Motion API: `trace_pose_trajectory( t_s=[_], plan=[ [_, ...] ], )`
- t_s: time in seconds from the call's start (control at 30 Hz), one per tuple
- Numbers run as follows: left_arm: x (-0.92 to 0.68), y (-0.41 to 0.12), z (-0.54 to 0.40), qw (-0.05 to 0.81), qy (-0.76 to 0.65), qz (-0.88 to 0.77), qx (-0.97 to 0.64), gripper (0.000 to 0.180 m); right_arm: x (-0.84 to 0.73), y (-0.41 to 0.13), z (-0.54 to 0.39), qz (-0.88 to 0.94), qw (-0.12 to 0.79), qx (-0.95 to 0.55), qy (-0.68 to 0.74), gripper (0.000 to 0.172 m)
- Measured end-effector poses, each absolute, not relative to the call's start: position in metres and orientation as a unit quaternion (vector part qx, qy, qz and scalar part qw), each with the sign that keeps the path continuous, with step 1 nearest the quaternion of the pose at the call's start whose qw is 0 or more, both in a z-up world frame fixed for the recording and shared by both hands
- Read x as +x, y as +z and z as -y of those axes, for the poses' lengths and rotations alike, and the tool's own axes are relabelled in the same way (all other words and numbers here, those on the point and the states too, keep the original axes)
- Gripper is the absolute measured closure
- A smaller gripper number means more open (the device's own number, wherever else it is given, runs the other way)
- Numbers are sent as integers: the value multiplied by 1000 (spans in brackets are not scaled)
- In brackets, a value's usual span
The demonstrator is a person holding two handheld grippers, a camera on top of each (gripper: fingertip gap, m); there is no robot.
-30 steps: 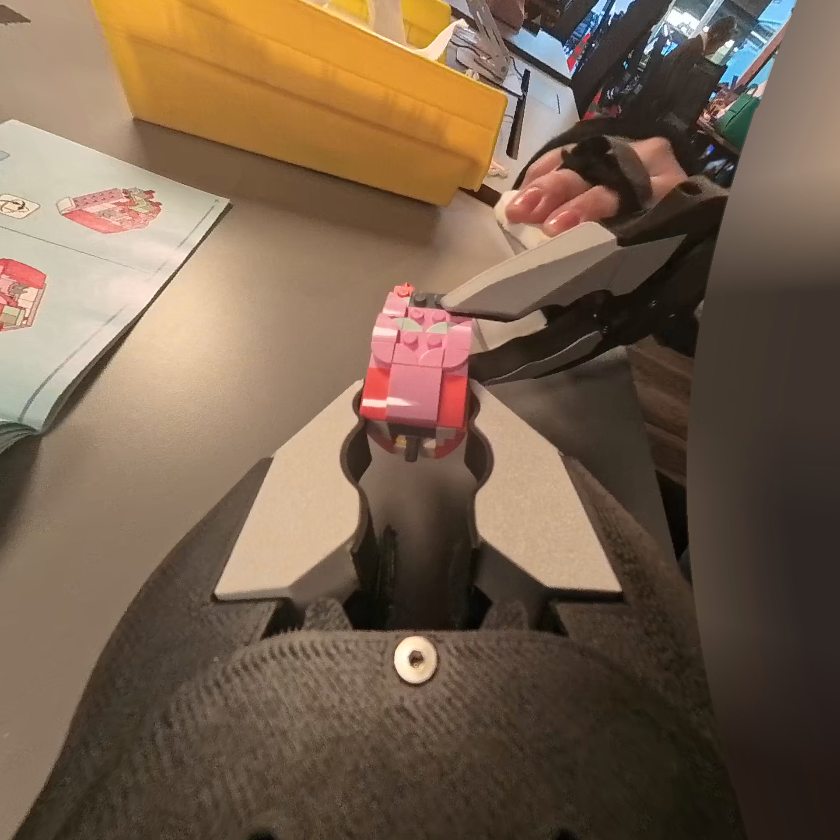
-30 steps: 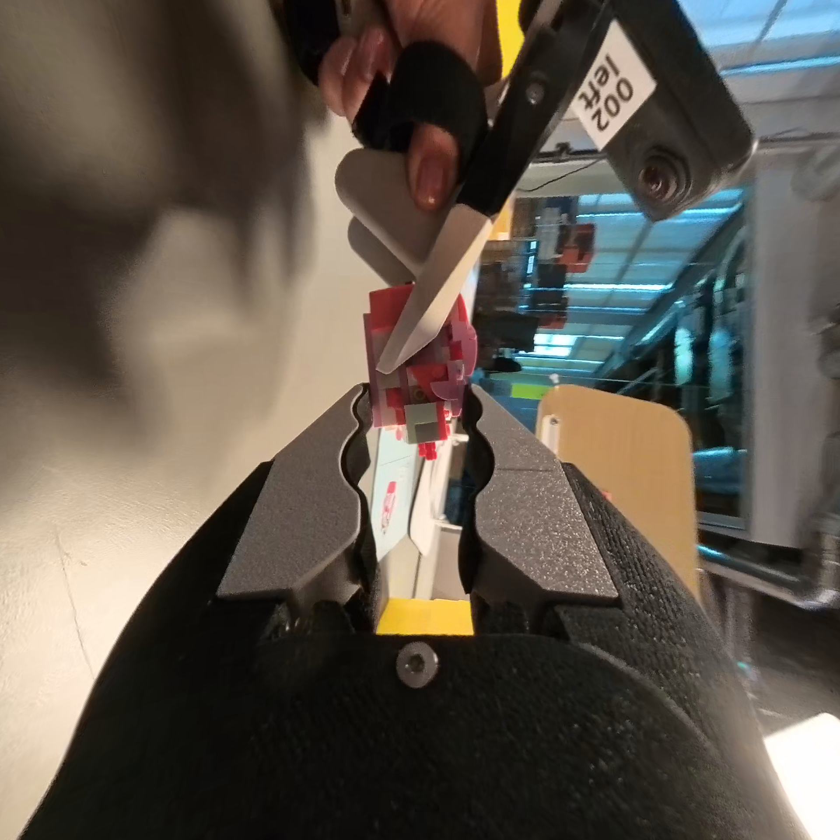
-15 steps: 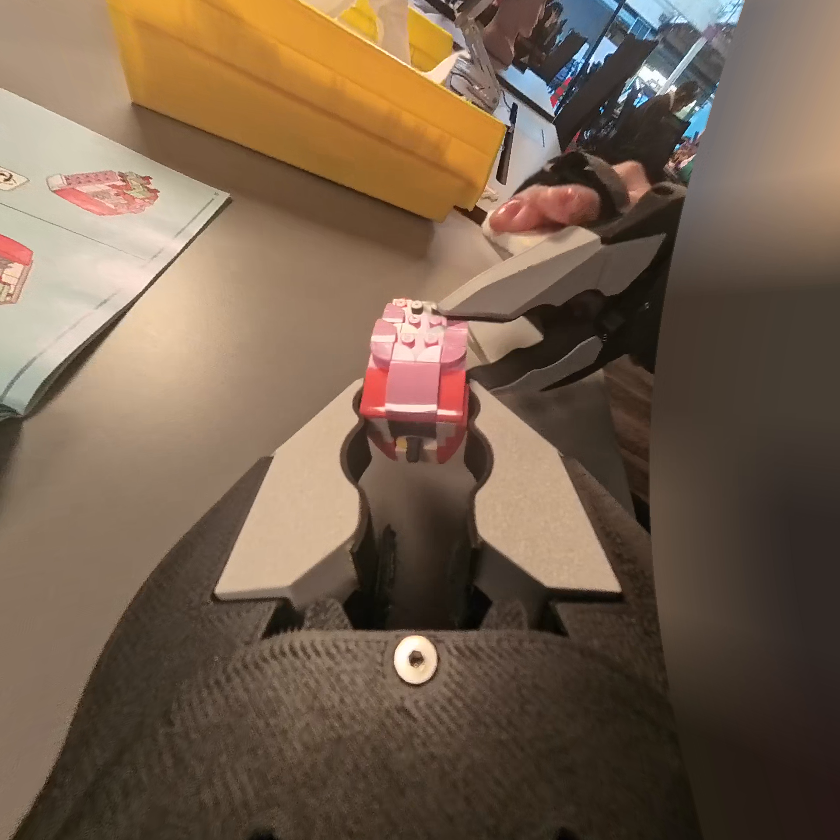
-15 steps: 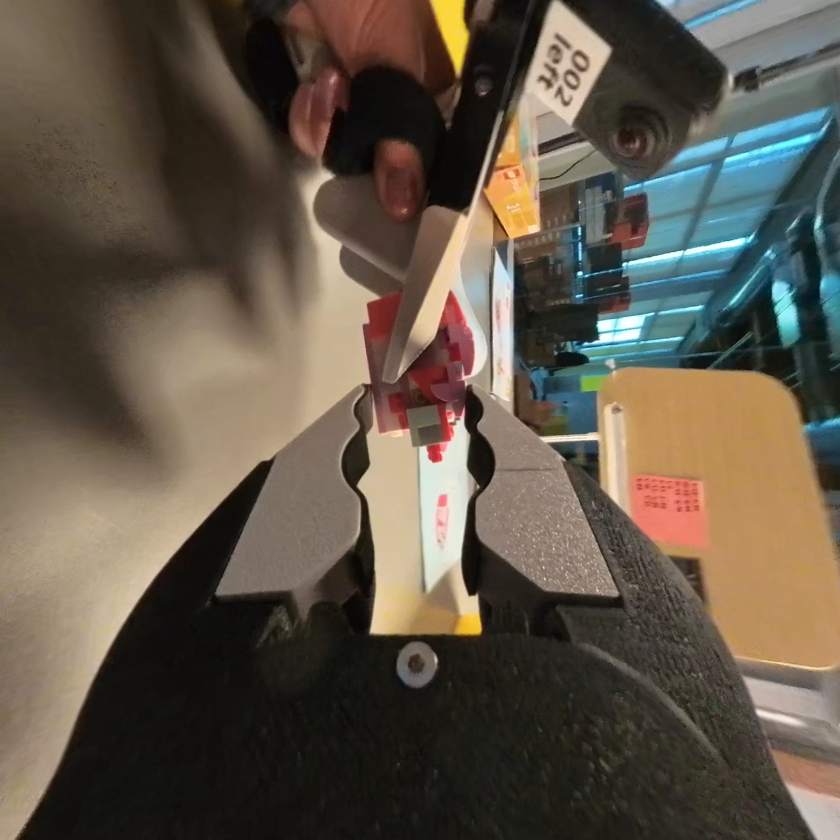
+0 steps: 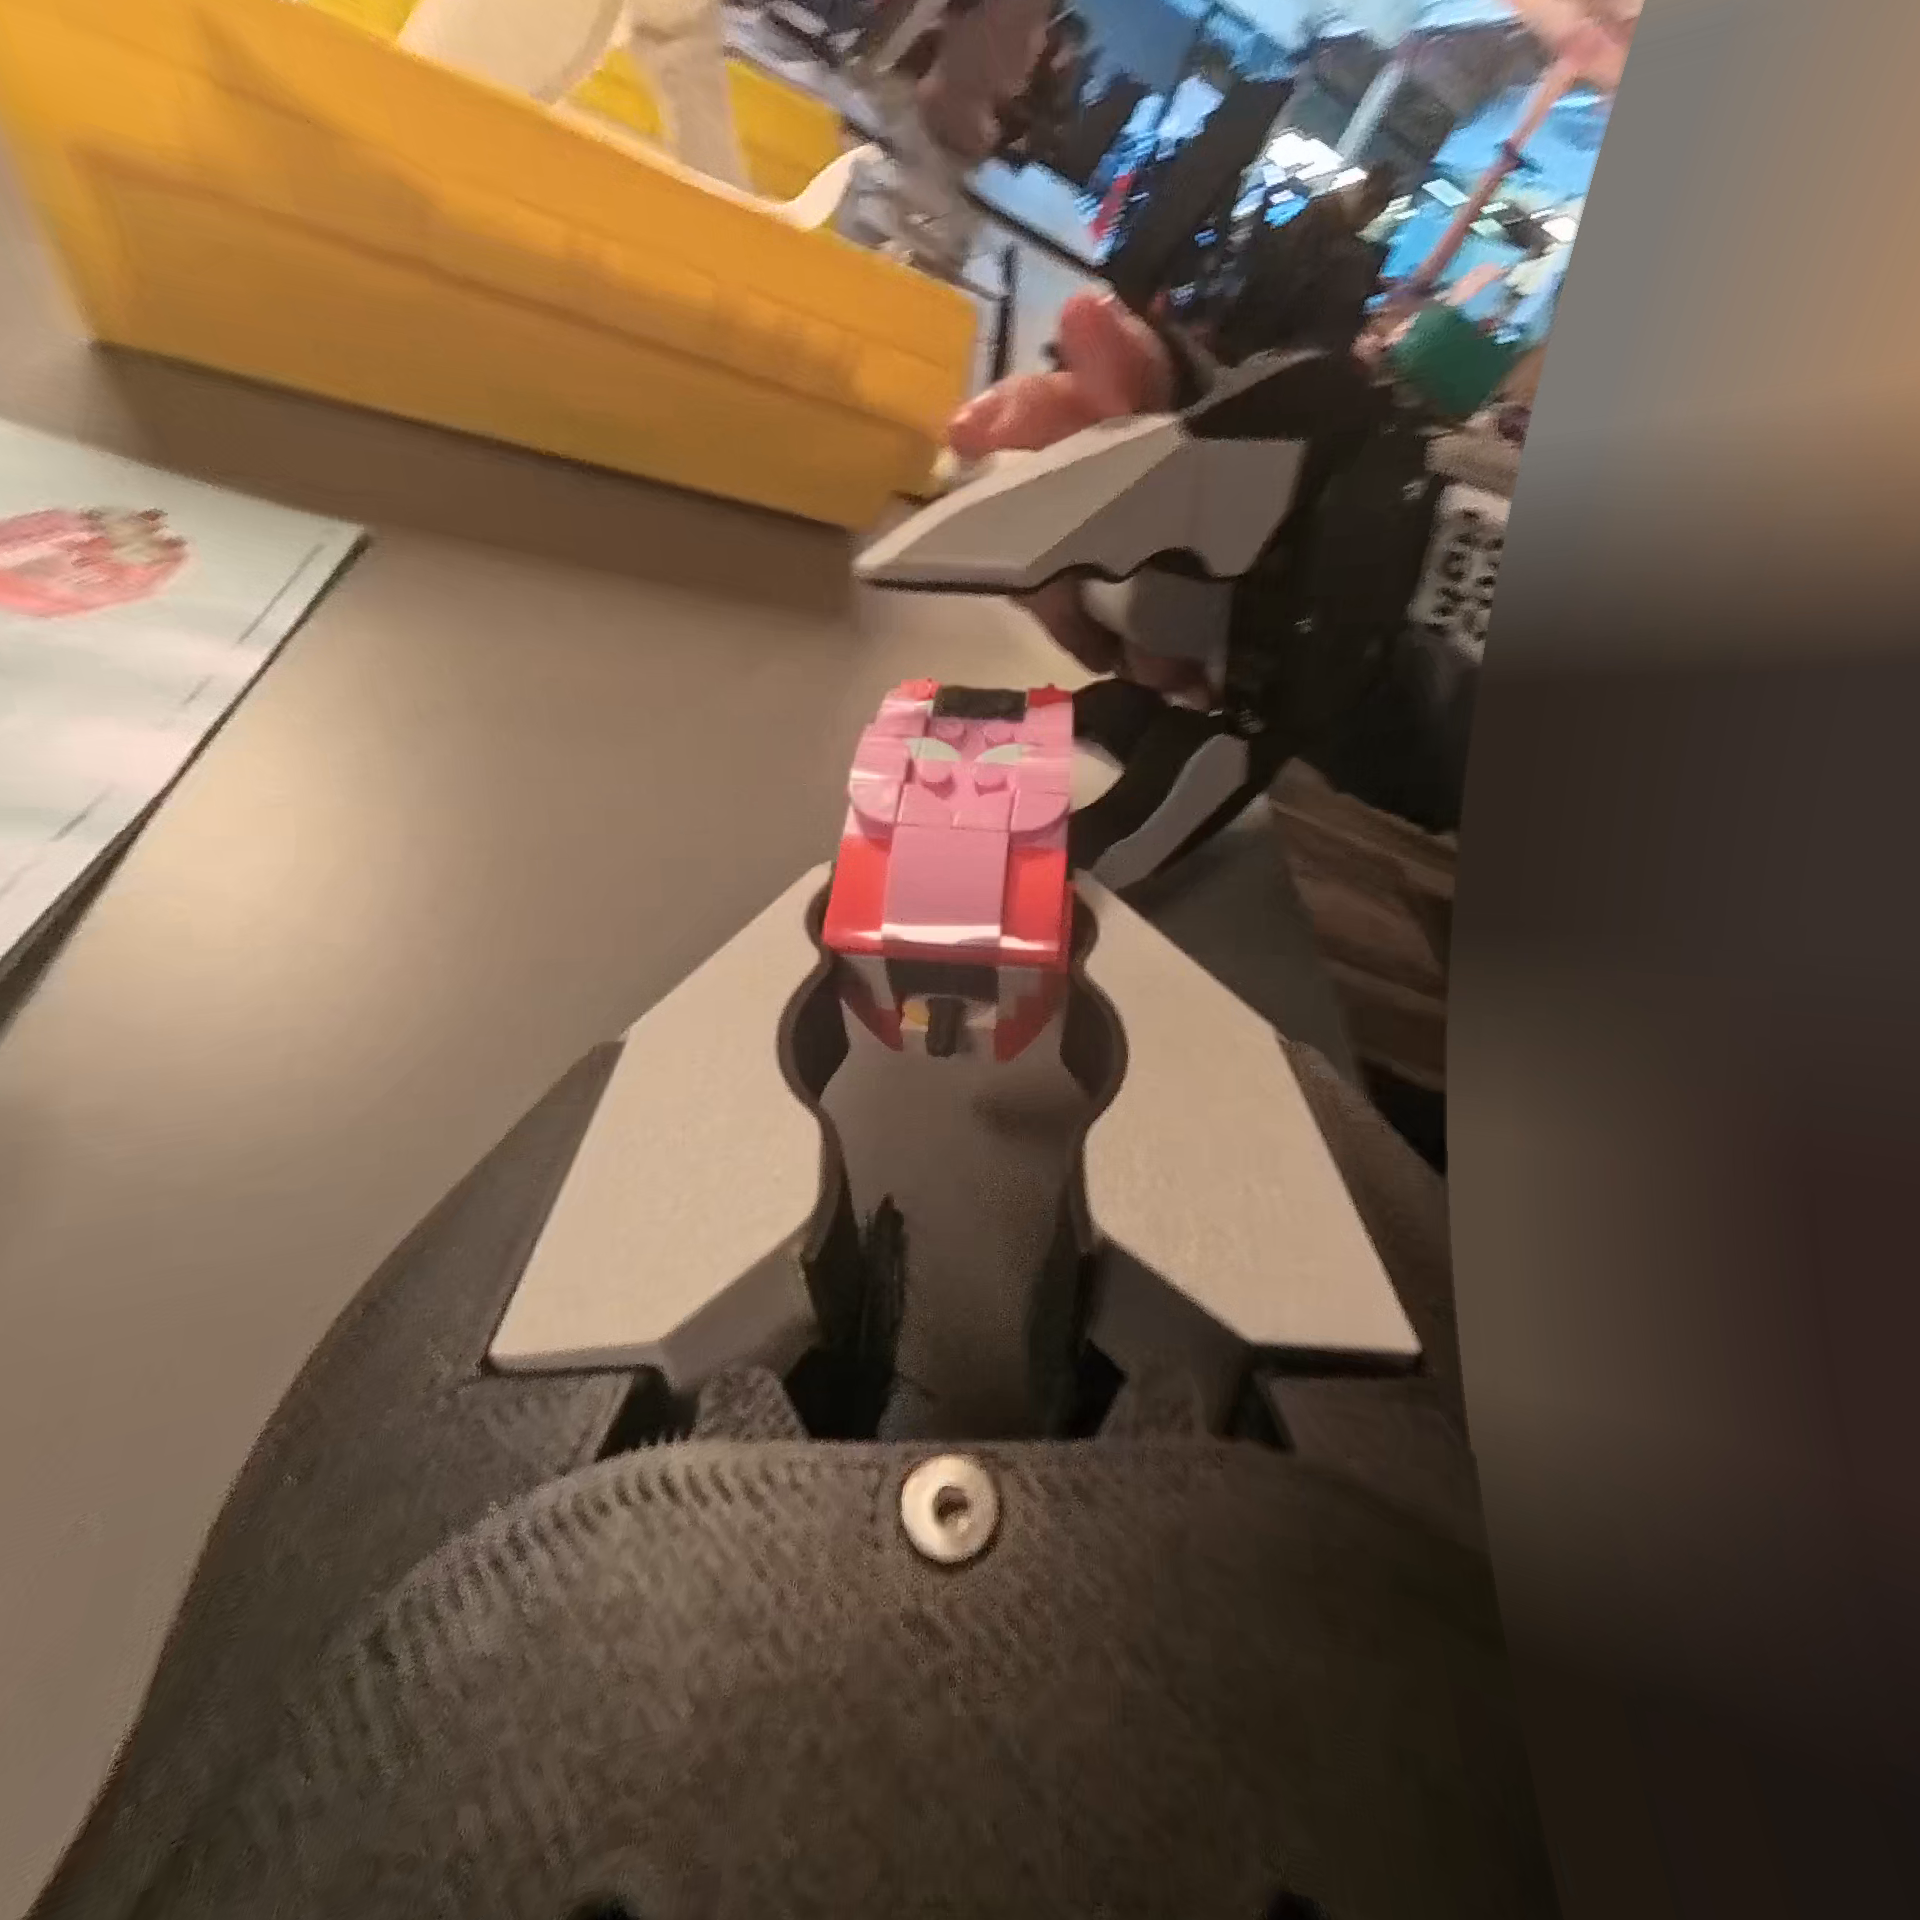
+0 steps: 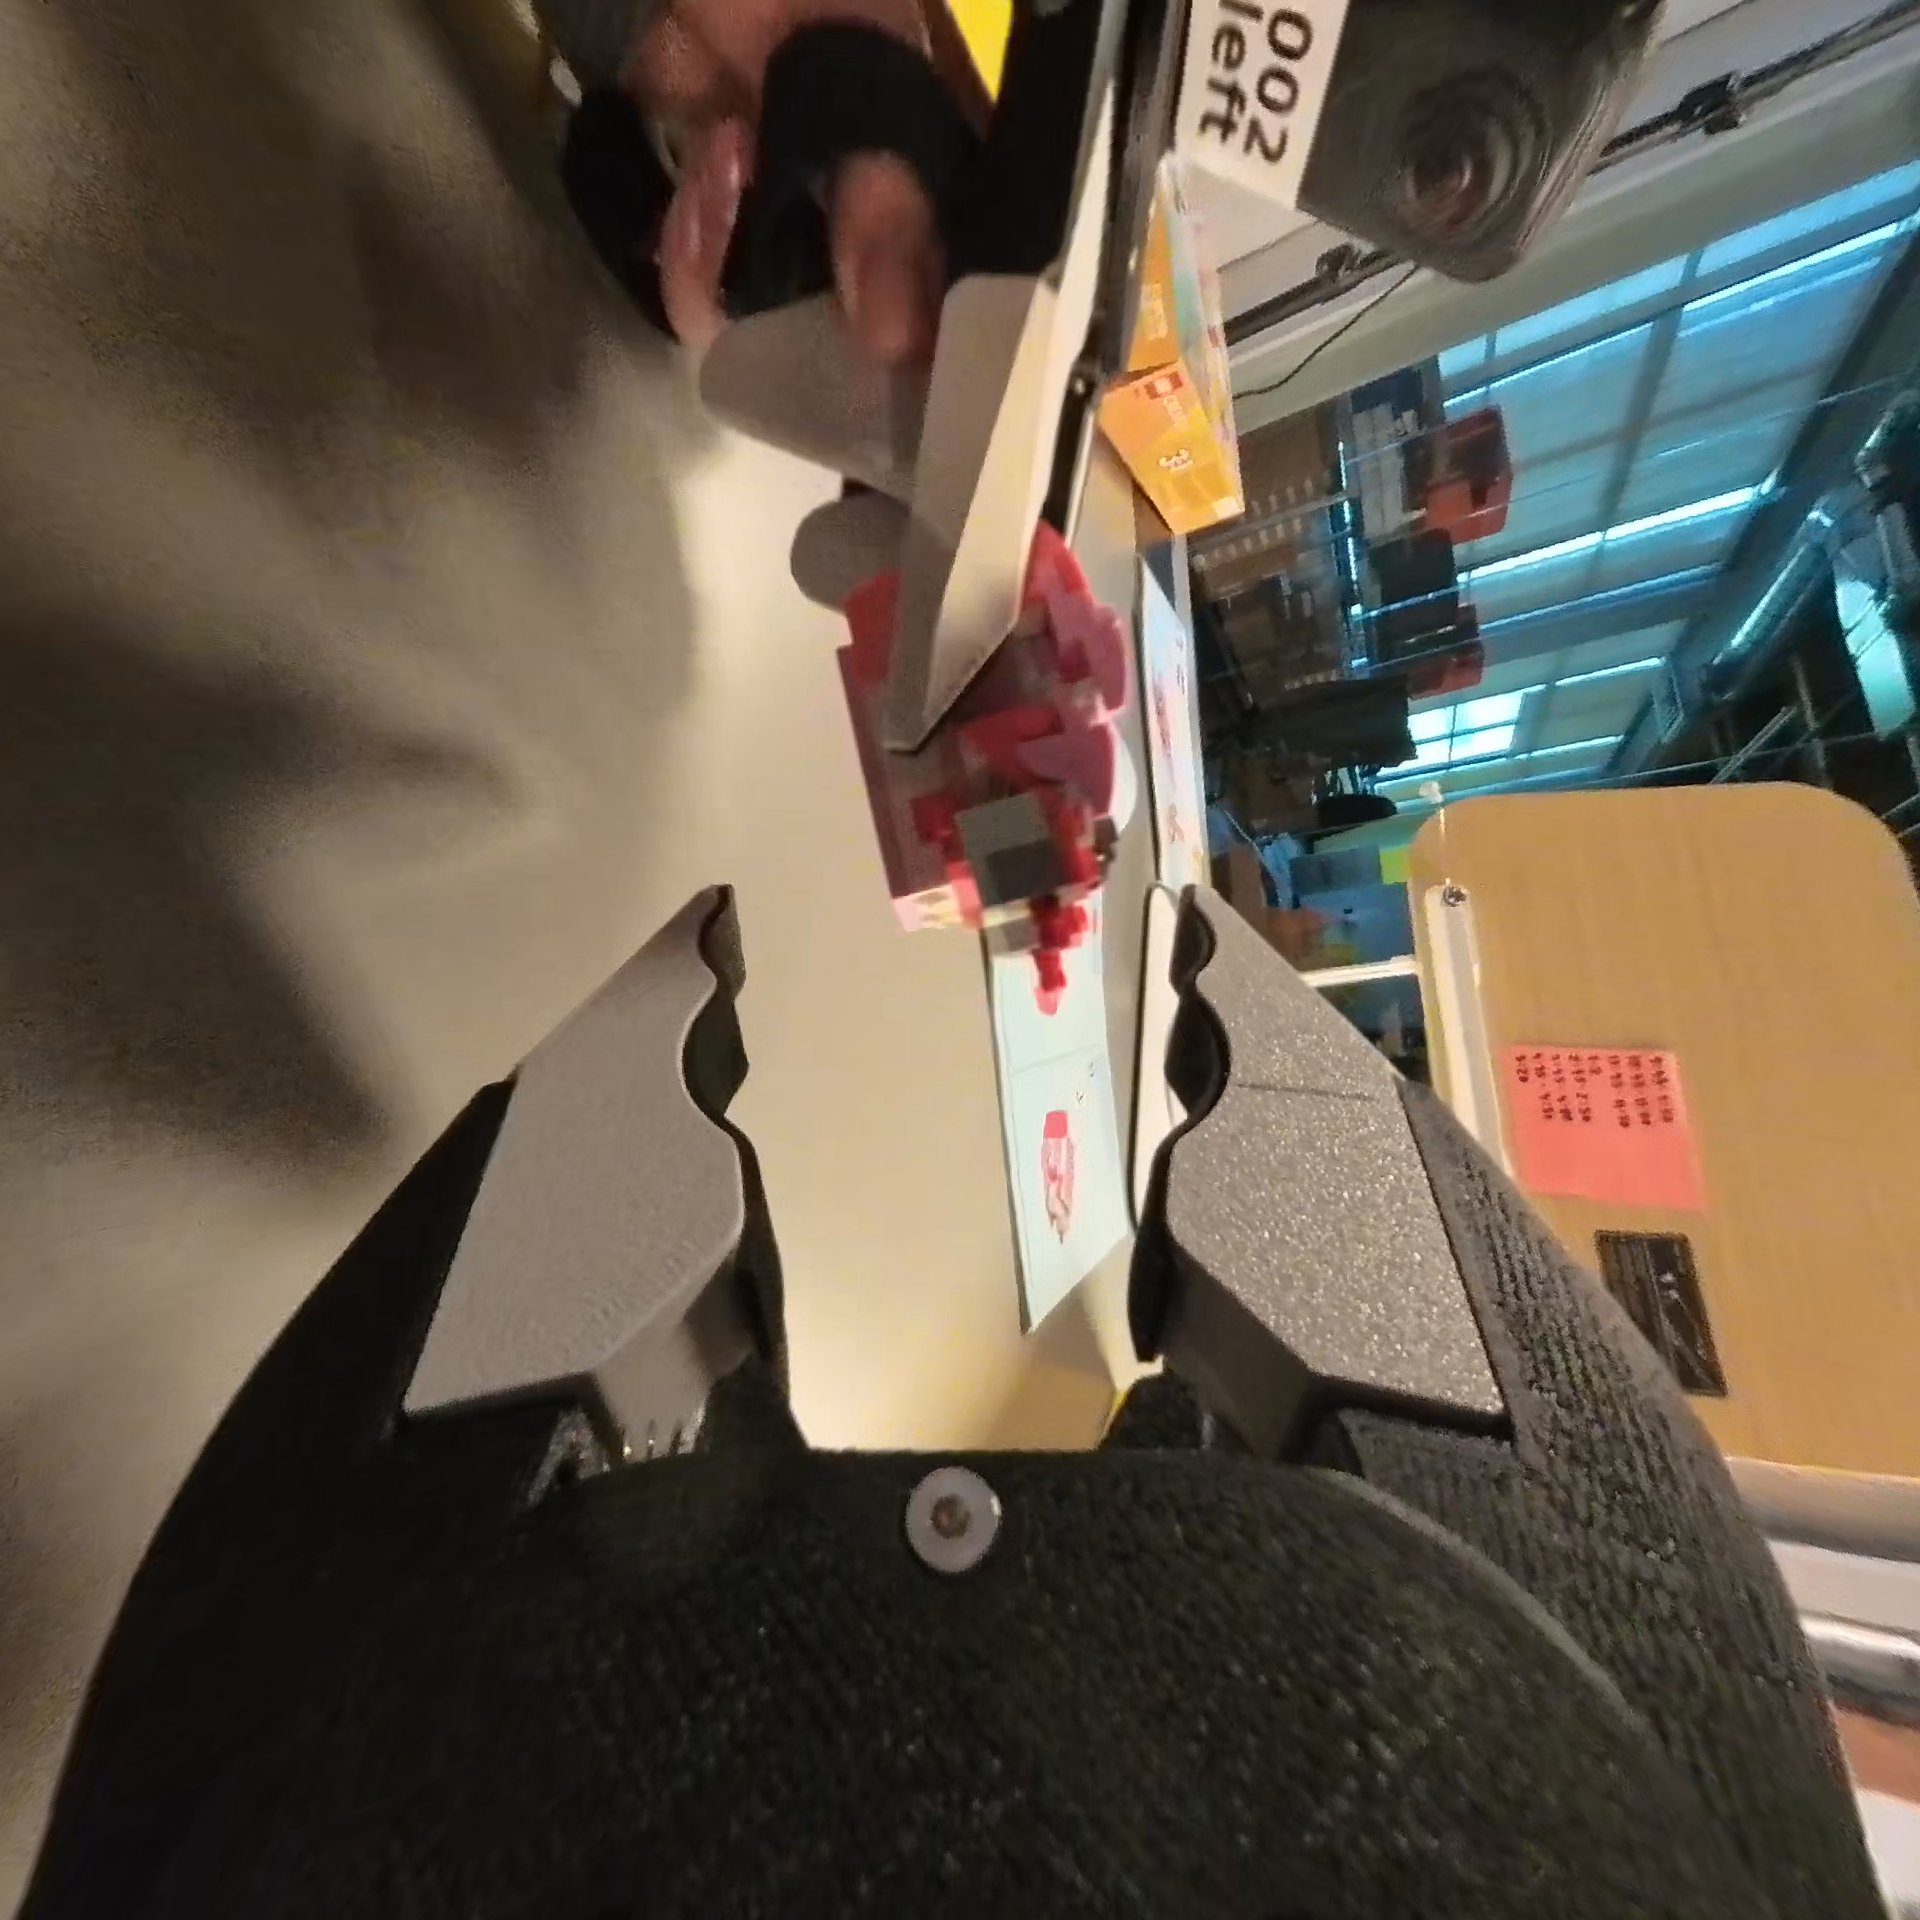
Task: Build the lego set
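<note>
Brick model (image 5: pixel 951 831): pink studded plates on top, lilac centre strip, red sides, one black tile at far edge, two pale mint curved tiles; underside shows a grey block among dark red bricks (image 6: pixel 1003 842).
Left hand-held gripper (image 5: pixel 948 914): light grey fingers, black textured body.
Right hand-held gripper (image 6: pixel 951 914): one light grey, one dark speckled grey finger.
Bench (image 5: pixel 416 779): plain grey-brown.
Bin (image 5: pixel 468 270): solid yellow.
Booklet (image 5: pixel 135 644): pale blue-green with red-pink printed pictures.
Board (image 6: pixel 1683 1018): tan, carrying a pink-orange sticker.
</note>
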State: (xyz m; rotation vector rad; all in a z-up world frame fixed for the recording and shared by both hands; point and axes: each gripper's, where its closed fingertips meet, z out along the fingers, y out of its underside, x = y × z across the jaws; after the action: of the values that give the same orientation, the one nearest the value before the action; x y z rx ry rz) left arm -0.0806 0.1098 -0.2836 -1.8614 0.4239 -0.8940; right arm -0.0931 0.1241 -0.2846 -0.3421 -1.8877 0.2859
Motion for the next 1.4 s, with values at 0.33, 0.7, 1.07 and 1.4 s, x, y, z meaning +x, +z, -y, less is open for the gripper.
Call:
trace_pose_trajectory(
  t_s=[0.33,0.7,1.07,1.4],
  plan=[
    [-58,-260,-86,540,-378,-291,-693,142,-78,-251,-96,776,584,-122,204,115],
    [-84,-276,-111,600,-57,-366,-709,142,-77,-257,-102,784,466,-287,291,110],
    [-80,-287,-110,579,-24,-398,-711,142,-80,-266,-96,821,415,-293,259,140],
    [-83,-299,-113,549,-26,-390,-739,142,-81,-271,-101,810,409,-307,288,124]
  ],
)
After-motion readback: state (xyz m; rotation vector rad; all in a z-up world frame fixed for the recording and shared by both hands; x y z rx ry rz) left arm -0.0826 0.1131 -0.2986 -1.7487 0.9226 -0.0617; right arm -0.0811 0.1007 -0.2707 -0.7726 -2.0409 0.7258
